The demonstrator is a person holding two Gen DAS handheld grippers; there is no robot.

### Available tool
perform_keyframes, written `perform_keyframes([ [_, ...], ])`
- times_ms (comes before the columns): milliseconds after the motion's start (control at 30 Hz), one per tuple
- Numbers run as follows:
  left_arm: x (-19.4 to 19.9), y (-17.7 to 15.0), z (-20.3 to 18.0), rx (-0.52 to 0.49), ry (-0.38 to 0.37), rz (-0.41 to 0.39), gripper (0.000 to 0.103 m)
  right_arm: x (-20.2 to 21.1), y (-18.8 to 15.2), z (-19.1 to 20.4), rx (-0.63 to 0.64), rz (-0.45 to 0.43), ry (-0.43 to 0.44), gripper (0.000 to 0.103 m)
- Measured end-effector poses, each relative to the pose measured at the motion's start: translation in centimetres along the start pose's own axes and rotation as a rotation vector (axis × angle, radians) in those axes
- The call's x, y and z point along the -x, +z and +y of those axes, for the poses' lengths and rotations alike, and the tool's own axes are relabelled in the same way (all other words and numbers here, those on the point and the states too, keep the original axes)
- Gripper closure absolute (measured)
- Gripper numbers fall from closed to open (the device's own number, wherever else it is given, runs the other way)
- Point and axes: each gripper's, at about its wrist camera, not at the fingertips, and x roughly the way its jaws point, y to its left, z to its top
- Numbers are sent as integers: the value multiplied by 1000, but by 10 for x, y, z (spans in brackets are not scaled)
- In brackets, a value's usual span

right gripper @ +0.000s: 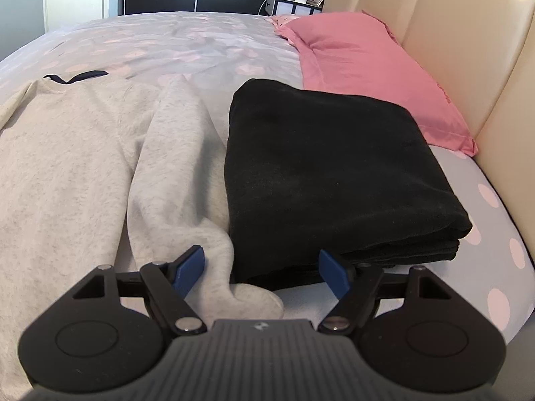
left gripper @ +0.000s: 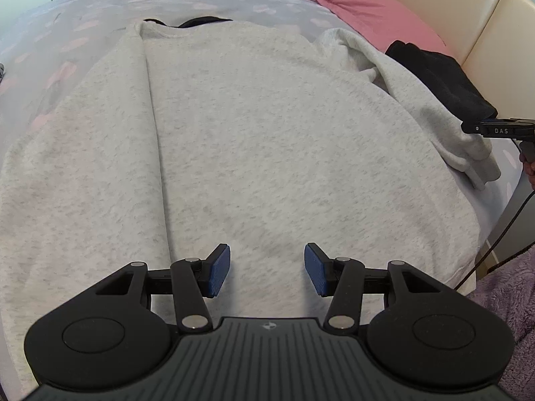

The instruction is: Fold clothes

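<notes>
Fingers [left gripper: 220, 269] of left gripper [left gripper: 267, 269] apart, empty, over grey sweatshirt [left gripper: 267, 127] spread flat on bed [right gripper: 167, 36]. Right gripper [right gripper: 260, 272] apart around sleeve cuff [right gripper: 247, 295], beside folded black garment [right gripper: 327, 167].

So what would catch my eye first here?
Probably the big grey sweatshirt spread flat across the bed, one sleeve trailing toward the right gripper. Next, the folded black garment beside that sleeve, and the pink pillow against the cream headboard.
</notes>
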Motion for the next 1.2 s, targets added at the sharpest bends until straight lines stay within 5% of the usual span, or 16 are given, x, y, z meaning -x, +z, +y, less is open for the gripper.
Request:
perform_keyframes([
  [300,-8,-1,4,17,5,29,56,38,-8,57,276,-94,140,28],
  [433,-8,-1,4,19,-7,35,56,21,-17,75,380,-5,155,70],
  [667,-7,-1,2,12,-27,35,56,-12,-32,77,441,126,83,71],
  [733,-6,-1,2,16,-24,35,56,-18,-33,75,437,153,67,82],
  [833,-5,-1,2,24,-23,30,56,-10,-24,69,381,141,62,98],
  [1200,10,-3,-3,14,-43,-5,56,79,57,-5,-303,-153,298,99],
])
